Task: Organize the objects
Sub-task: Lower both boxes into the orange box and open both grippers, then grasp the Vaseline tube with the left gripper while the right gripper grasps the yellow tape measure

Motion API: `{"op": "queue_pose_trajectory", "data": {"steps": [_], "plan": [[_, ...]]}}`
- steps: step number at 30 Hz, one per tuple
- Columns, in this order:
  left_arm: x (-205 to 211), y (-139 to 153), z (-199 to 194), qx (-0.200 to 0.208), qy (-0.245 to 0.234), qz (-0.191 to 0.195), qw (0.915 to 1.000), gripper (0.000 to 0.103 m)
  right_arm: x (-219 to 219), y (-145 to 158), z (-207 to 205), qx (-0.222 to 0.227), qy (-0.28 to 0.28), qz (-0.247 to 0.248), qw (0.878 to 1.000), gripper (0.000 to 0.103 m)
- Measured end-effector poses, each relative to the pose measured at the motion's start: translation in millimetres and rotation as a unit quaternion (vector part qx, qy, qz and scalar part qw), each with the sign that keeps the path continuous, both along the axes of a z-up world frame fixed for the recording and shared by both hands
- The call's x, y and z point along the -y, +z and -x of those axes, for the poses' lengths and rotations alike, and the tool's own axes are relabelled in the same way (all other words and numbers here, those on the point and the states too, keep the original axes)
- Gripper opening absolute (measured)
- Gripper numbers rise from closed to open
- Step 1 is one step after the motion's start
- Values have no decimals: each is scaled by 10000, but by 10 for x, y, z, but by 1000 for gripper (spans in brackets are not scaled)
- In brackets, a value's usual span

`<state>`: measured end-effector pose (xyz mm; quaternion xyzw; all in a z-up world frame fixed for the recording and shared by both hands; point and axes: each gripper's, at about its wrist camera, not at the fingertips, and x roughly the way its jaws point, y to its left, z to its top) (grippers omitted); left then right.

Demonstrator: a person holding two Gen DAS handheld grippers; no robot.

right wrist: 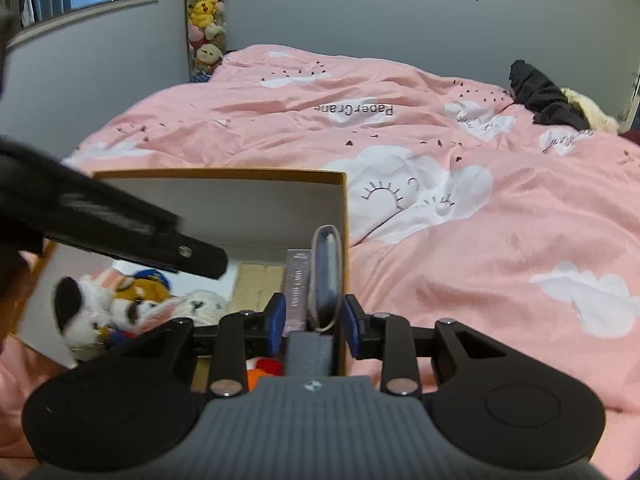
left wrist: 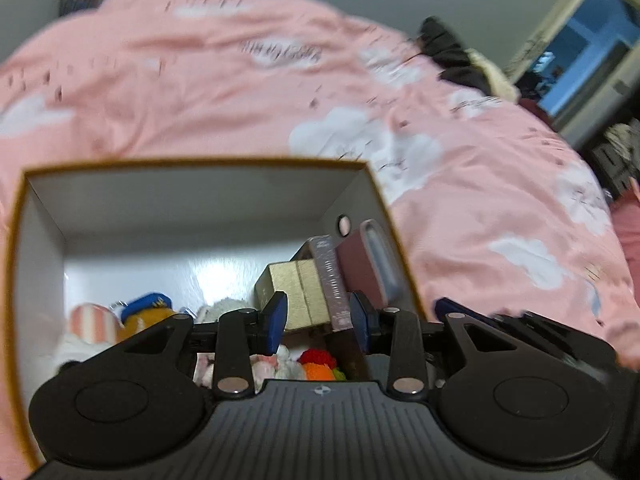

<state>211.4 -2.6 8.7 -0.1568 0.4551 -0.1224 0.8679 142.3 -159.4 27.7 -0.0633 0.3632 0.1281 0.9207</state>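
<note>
A pink cloud-print duvet [right wrist: 460, 240] covers the bed, and on it sits an open cardboard box [right wrist: 343, 216] with plush toys [right wrist: 120, 304] at its left and small packages upright along its right wall. The left gripper [left wrist: 319, 318] hangs over the box, fingers parted, nothing between them. The right gripper [right wrist: 313, 323] straddles a grey-maroon case [right wrist: 328, 272], seemingly without pressing.

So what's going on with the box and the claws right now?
Left gripper open, empty, over box. Right gripper open around maroon case, not squeezing. Plush toys already inside. Nothing blocking.
</note>
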Motion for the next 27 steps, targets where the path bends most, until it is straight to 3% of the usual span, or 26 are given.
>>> {"op": "queue_pose_trajectory", "data": {"steps": [6,12,16,19,27], "plan": [[-82,282,491,446,-196,-172,9987,39,70,81,250,-90,125,-616,9980,41],[-195,253,940,416,-184,-433,9980,39,123,43,549,-271,246,-1052,9938,41],[-236,121,1186,243,-162,-668,9973,40,109,-29,739,-425,378,-1061,9927,43],[-282,-41,1314,26,-35,-790,9969,53,60,-178,818,-743,440,-1045,9908,43],[-330,-645,1526,-624,93,-1299,9895,58,-87,-720,794,-1384,344,-765,9868,43]]}}
